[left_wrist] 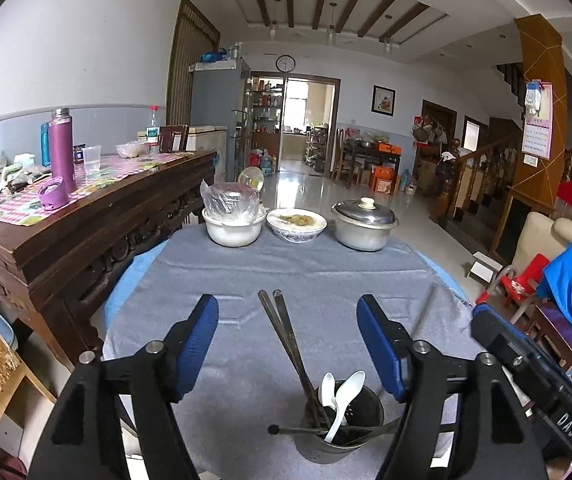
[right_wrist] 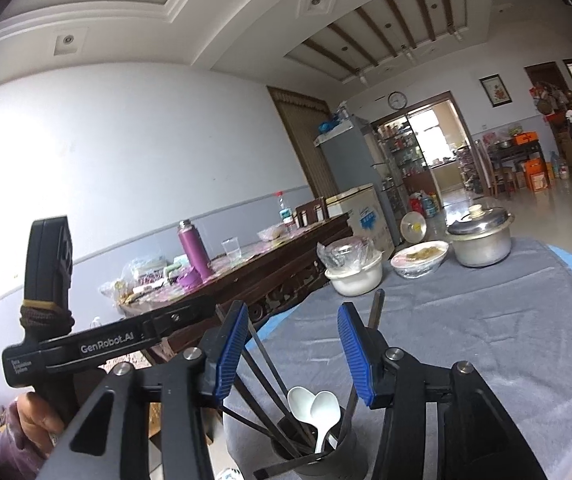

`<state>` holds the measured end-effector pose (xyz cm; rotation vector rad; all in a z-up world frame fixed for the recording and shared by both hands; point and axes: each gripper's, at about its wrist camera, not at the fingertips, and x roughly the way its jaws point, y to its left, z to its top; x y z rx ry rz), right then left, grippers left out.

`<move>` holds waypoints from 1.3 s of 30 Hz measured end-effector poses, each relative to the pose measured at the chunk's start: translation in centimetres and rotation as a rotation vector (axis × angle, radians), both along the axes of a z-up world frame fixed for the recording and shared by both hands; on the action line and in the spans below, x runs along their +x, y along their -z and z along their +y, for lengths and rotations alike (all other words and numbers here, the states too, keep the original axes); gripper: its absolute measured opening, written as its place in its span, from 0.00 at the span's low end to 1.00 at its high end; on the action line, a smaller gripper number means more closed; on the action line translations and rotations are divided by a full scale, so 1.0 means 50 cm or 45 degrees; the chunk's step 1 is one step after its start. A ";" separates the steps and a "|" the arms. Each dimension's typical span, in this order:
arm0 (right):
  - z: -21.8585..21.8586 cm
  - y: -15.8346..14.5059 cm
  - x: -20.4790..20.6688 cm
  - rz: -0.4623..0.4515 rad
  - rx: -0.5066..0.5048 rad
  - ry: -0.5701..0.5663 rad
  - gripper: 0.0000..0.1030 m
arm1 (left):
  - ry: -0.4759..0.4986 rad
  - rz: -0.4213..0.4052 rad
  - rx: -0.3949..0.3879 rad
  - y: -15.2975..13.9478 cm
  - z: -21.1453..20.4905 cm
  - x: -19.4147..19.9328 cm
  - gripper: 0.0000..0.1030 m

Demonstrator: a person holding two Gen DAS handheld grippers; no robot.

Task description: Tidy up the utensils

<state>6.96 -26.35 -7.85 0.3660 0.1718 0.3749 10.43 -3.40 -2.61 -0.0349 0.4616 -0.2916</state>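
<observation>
A dark metal utensil holder (left_wrist: 338, 428) stands on the grey cloth near the table's front edge. It holds two white spoons (left_wrist: 344, 396) and several dark chopsticks (left_wrist: 286, 336) that lean out. My left gripper (left_wrist: 288, 344) is open and empty, its blue pads either side above the holder. In the right wrist view the holder (right_wrist: 314, 444) with the spoons (right_wrist: 314, 404) and chopsticks (right_wrist: 266, 368) sits below my right gripper (right_wrist: 290, 344), which is open and empty. The left gripper's body (right_wrist: 86, 344) shows at the left there.
At the table's far edge stand a white bowl with a plastic bag (left_wrist: 233, 220), a dish of food (left_wrist: 296, 224) and a lidded metal pot (left_wrist: 364, 222). A dark wooden sideboard (left_wrist: 66, 216) with a purple flask (left_wrist: 61, 152) stands left. Chairs and stairs are at the right.
</observation>
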 end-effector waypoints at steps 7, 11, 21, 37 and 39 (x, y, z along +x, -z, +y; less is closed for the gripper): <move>-0.033 -0.011 -0.051 0.027 0.058 0.129 0.62 | -0.050 -0.016 0.044 -0.016 0.019 -0.020 0.82; -0.049 -0.015 -0.088 0.085 0.050 0.235 0.66 | -0.095 -0.038 0.105 -0.028 0.027 -0.038 0.89; -0.068 -0.021 -0.163 0.344 -0.040 0.487 0.73 | -0.164 -0.056 0.224 -0.046 0.054 -0.106 0.97; 0.106 -0.053 -0.265 0.474 -0.278 0.524 0.74 | -0.170 0.041 0.326 -0.035 0.097 -0.201 0.97; 0.125 -0.049 -0.270 0.486 -0.295 0.519 0.74 | -0.167 0.049 0.332 -0.031 0.100 -0.212 0.97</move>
